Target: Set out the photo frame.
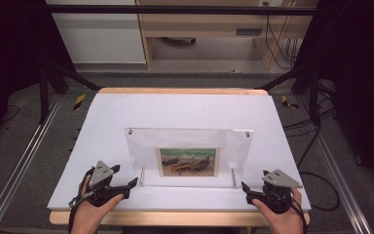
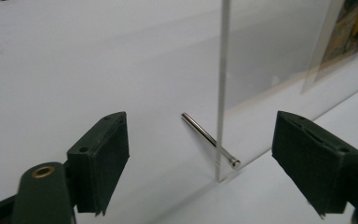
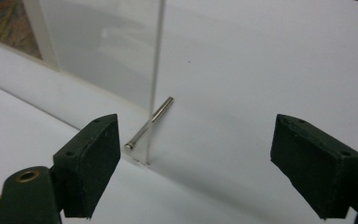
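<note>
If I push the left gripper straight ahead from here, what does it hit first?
Most likely the metal support pin at the clear acrylic frame's lower corner, which lies between the open left gripper jaws; depth is hard to judge.

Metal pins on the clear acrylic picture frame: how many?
4. Two long silver pins at the frame's bottom corners, left and right; two small ones at top corners, left and right.

Two black grippers are seen: left gripper (image 1: pixel 126 187) and right gripper (image 1: pixel 246 189). Each is topped by a grey three-cornered plate. Black cables trail from both. Blocky black jaws with small screw holes and a brass-ringed hole are noted.
</note>
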Demonstrator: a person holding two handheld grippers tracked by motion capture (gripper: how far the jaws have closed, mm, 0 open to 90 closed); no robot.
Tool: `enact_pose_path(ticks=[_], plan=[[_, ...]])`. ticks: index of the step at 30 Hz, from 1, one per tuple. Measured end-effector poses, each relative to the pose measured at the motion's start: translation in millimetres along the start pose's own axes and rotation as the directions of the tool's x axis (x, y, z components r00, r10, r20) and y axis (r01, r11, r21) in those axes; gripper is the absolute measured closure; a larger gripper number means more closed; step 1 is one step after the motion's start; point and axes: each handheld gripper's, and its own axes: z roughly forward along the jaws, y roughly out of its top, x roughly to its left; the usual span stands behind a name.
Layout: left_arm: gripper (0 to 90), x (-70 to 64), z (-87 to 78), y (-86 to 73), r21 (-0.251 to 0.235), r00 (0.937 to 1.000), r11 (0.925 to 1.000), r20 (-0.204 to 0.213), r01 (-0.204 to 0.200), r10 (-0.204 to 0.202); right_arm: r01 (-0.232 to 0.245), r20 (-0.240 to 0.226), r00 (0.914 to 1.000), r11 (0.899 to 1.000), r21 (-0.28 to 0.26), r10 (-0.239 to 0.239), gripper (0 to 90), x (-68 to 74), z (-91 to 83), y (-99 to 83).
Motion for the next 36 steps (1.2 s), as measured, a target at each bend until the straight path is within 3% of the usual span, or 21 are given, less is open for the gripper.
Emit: enact_pose_path(ticks=[6, 11, 20, 28, 35, 36], plan=[[13.9, 15.7, -3.1, -0.9, -0.024, 0.9998, 0.9996, -0.013, 0.015, -0.015, -0.031, 0.042, 0.9986, 1.0, -0.004, 0.031, 9.4, -12.8, -1.5, -4.3], [13.8, 28.5, -3.8, -2.5, -0.03, 0.9985, 0.9992, -0.048, 0.026, -0.028, -0.053, 0.077, 0.9956, 0.999, -0.004, 0.054, 9.4, -20.3, -0.3, -5.7], [13.9, 49.3, -0.6, -7.4, 0.001, 0.9917, 0.9998, -0.127, 0.018, -0.018, -0.089, 0.147, 0.9853, 0.996, 0.007, 0.086, 11.5, -35.0, 7.1, -8.7], [14.0, 65.2, 2.5, -10.7, 0.01, 0.9798, 0.9999, -0.2, 0.006, -0.004, -0.067, 0.212, 0.9752, 0.998, 0.009, 0.064, 11.6, -43.9, 23.2, -8.2], [9.3, 78.9, 5.4, -14.7, 0.01, 0.9584, 0.9997, -0.284, -0.021, 0.023, -0.066, 0.277, 0.9593, 0.997, 0.028, 0.056, 11.6, -55.6, 38.0, -6.4], [8.2, 79.8, 5.4, -15.0, 0.009, 0.9577, 0.9998, -0.287, -0.019, 0.021, -0.071, 0.284, 0.957, 0.997, 0.028, 0.06, 11.6, -57.5, 40.3, -6.3]])
